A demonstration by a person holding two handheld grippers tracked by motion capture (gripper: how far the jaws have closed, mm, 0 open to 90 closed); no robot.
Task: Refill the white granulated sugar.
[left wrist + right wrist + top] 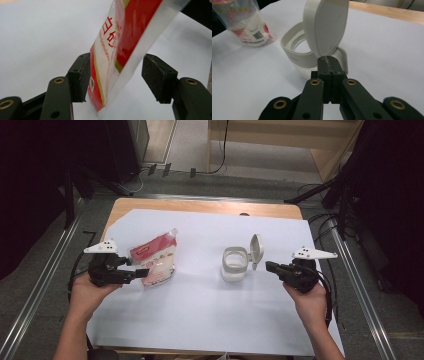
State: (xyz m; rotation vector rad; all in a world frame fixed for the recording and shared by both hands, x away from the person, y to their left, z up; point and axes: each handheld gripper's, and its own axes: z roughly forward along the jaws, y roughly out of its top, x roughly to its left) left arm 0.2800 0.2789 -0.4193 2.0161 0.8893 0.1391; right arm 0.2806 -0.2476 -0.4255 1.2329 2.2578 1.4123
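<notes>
Pouch (156,259) at left-centre of the high view, on the white sheet (200,320), leaning with its spout corner toward the upper right; long axis runs lower left to upper right. Left gripper (141,273) is right at its lower end, so the left hand is the nearer one. Jar (235,264) sits right of centre, lid (256,249) flipped up on its right side; right gripper (270,267) just right of the lid.

Left gripper view: pouch (120,45) stands tilted between the jaws. Left pad (81,77) touches its edge, right pad (158,77) stands clear, so the jaws are part open with no squeeze on it. Readable print: "Granulated" plus red Chinese characters; the fill looks like sugar.

Right gripper view: right gripper (328,62) jaws fully closed, nothing between them, tips just under the raised lid (325,27), touching or nearly. Jar (299,55) is behind; pouch (247,25) at upper left shows a barcode.
</notes>
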